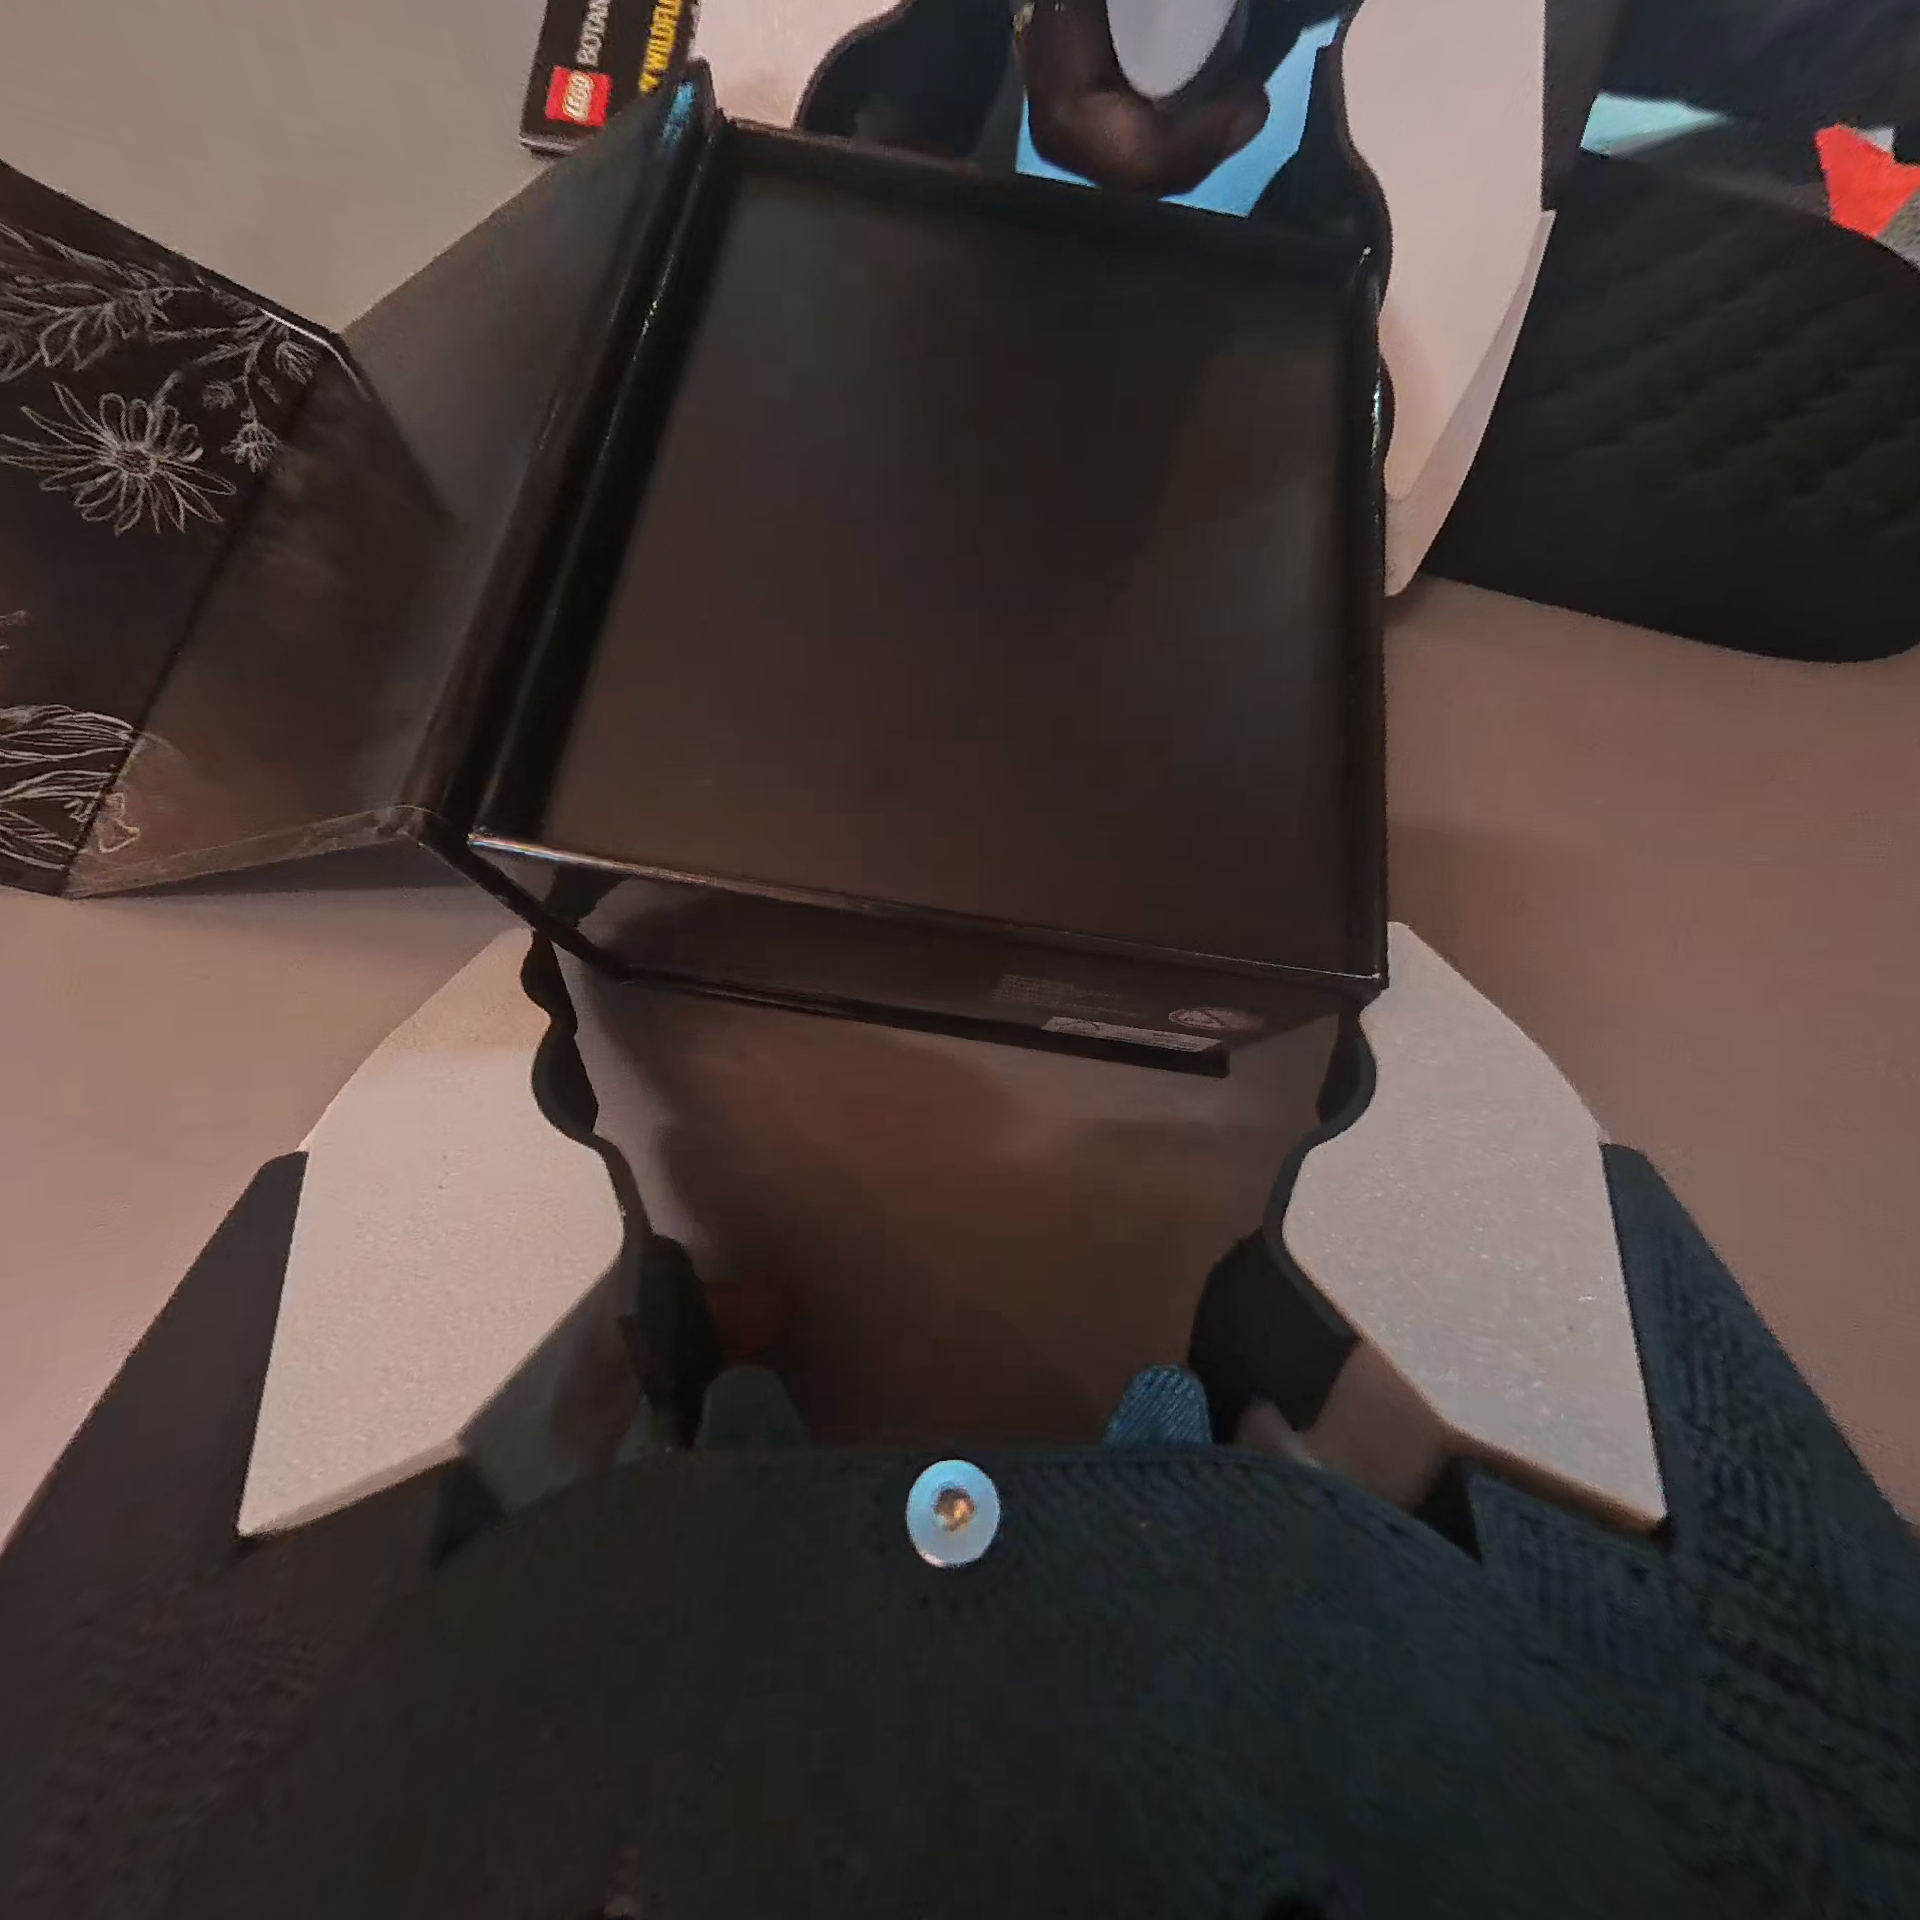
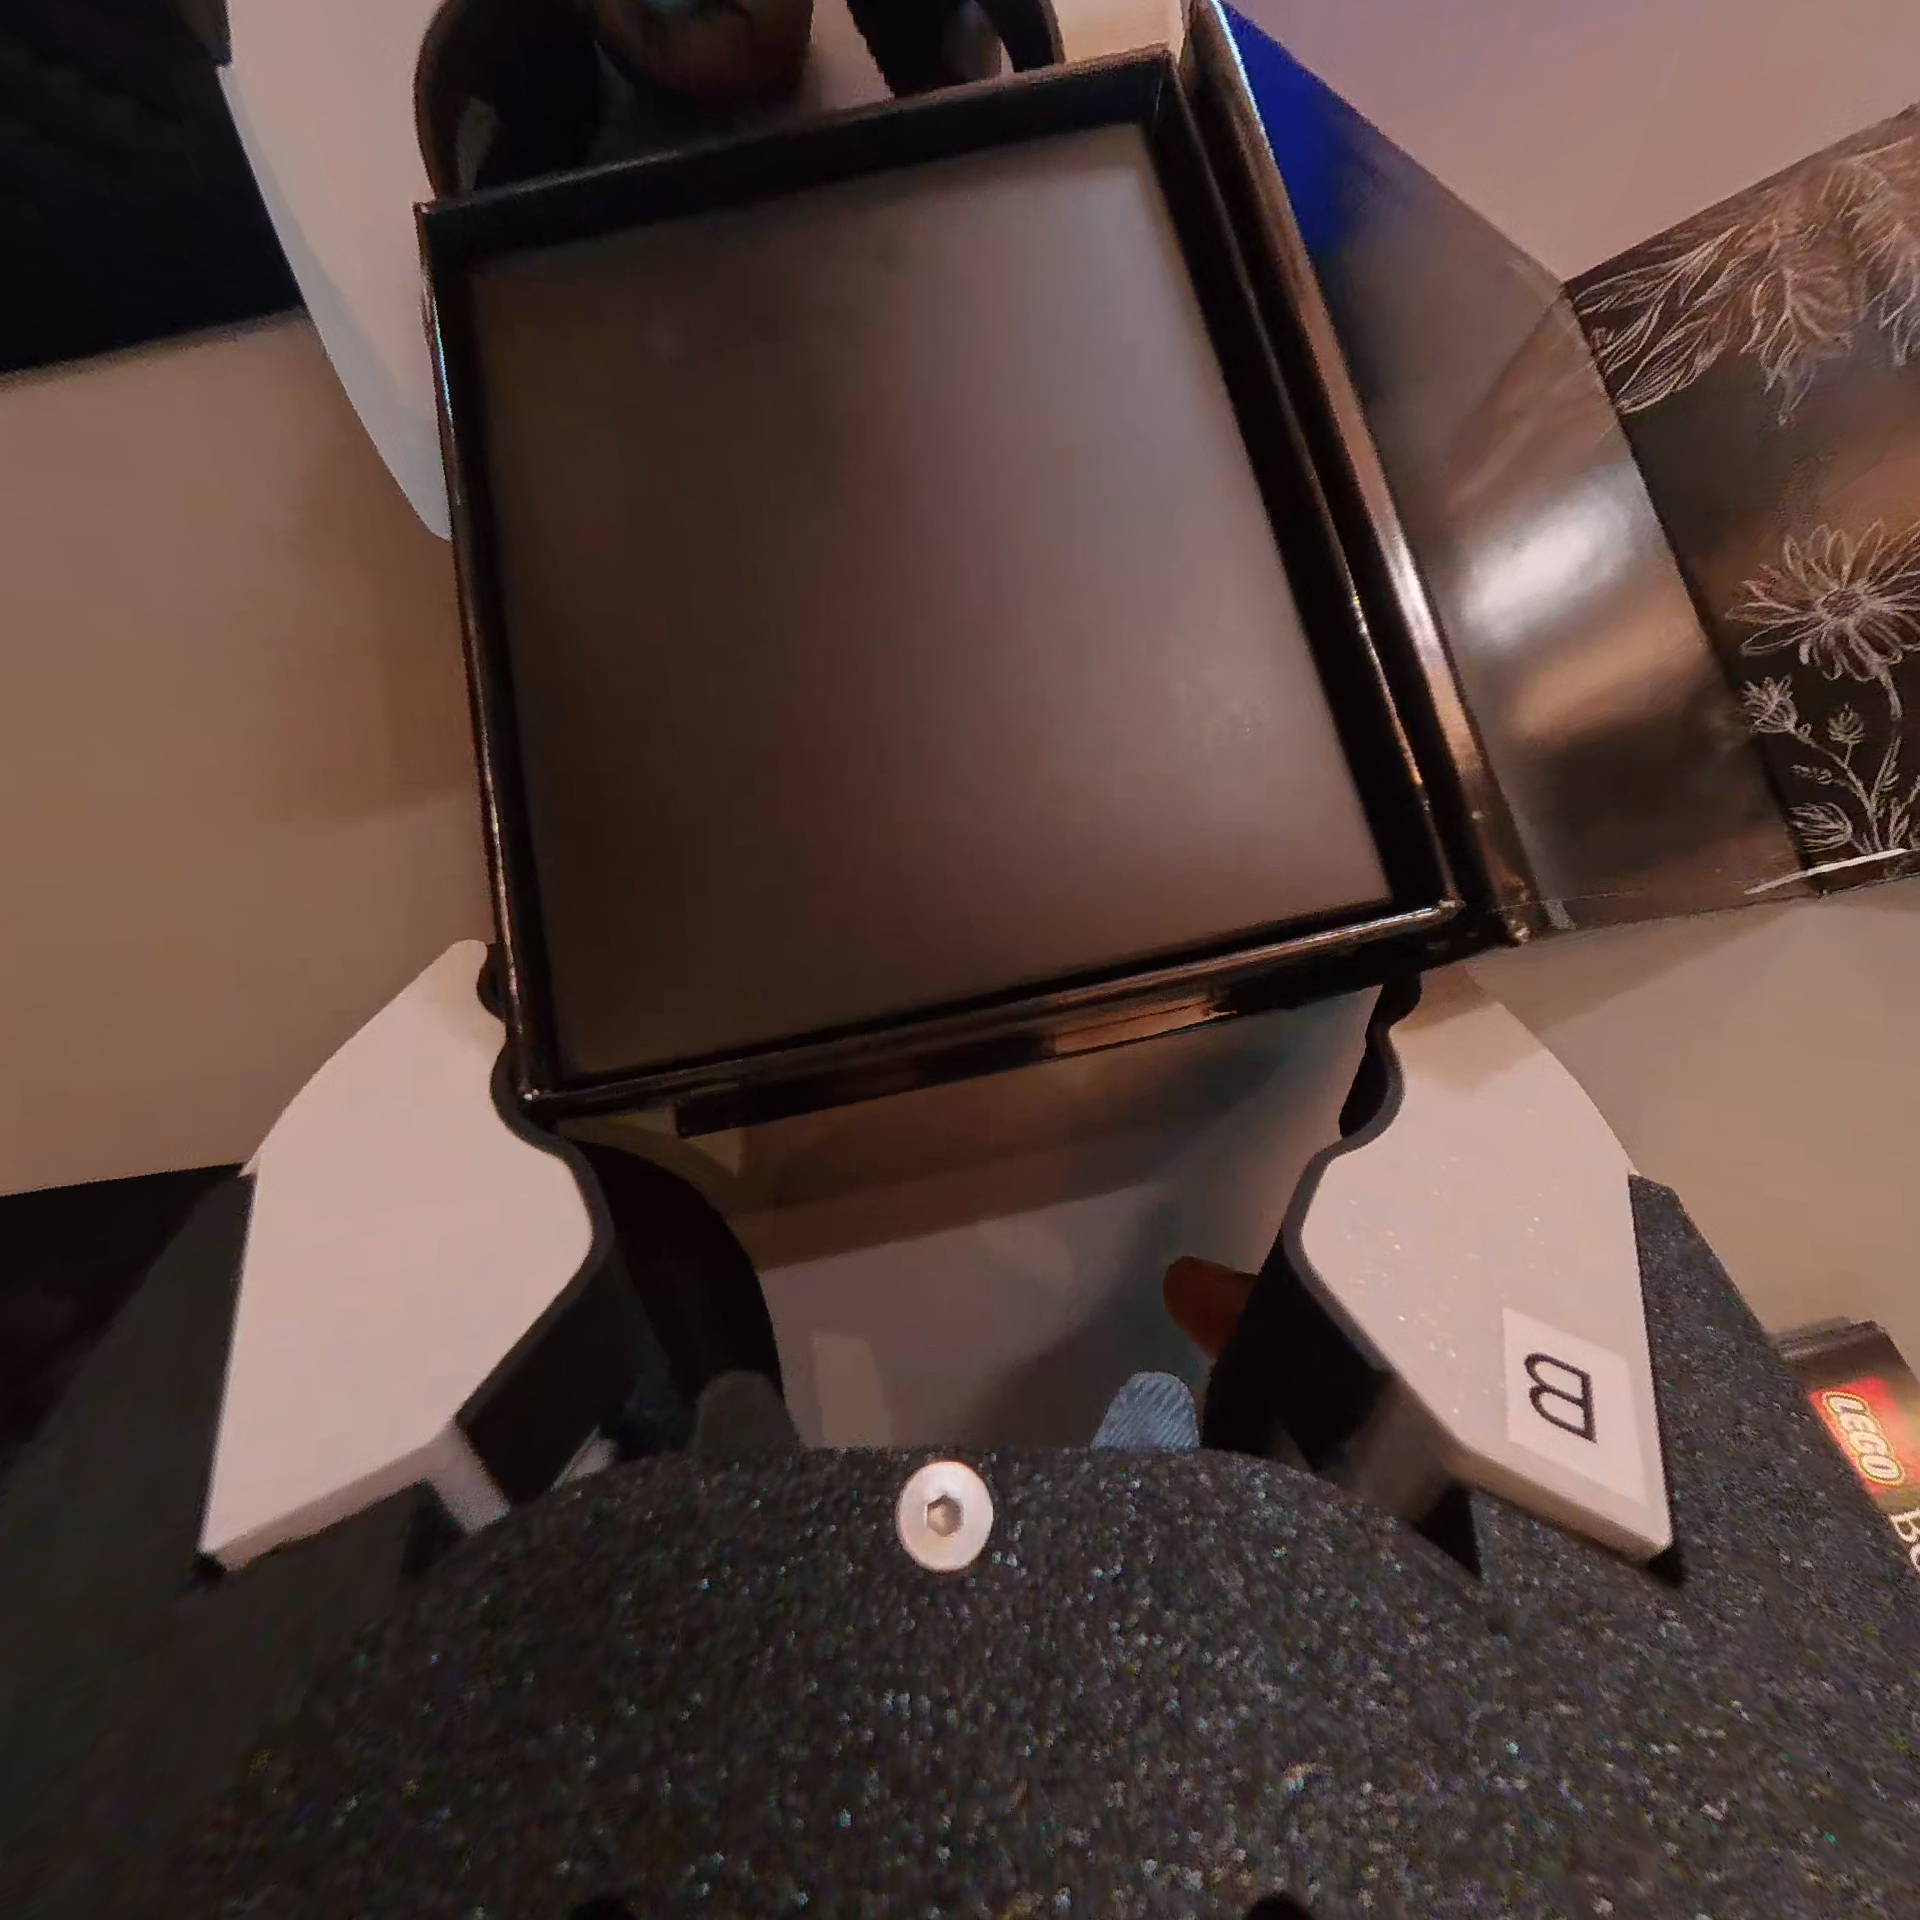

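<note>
A black open box (image 1: pixel 987 571) lies on the pale table, its inside bare. Its hinged lid (image 1: pixel 156 520), printed with white flower drawings, lies flat beside it. My left gripper (image 1: pixel 956 966) is open wide, and its white fingers (image 1: pixel 416 1195) straddle the near end of the box. My right gripper (image 2: pixel 935 977) is at the opposite end of the same box (image 2: pixel 914 623). It is also open wide, with its fingers (image 2: pixel 1455 1195) on either side of that end. Neither gripper holds anything. The lid also shows at the right of the right wrist view (image 2: pixel 1766 520).
A dark booklet with a toy-brand logo (image 1: pixel 613 62) lies on the table beyond the lid, and shows at the right edge of the right wrist view (image 2: pixel 1870 1455). A hand (image 1: pixel 1132 104) holds the other gripper at the far end of the box.
</note>
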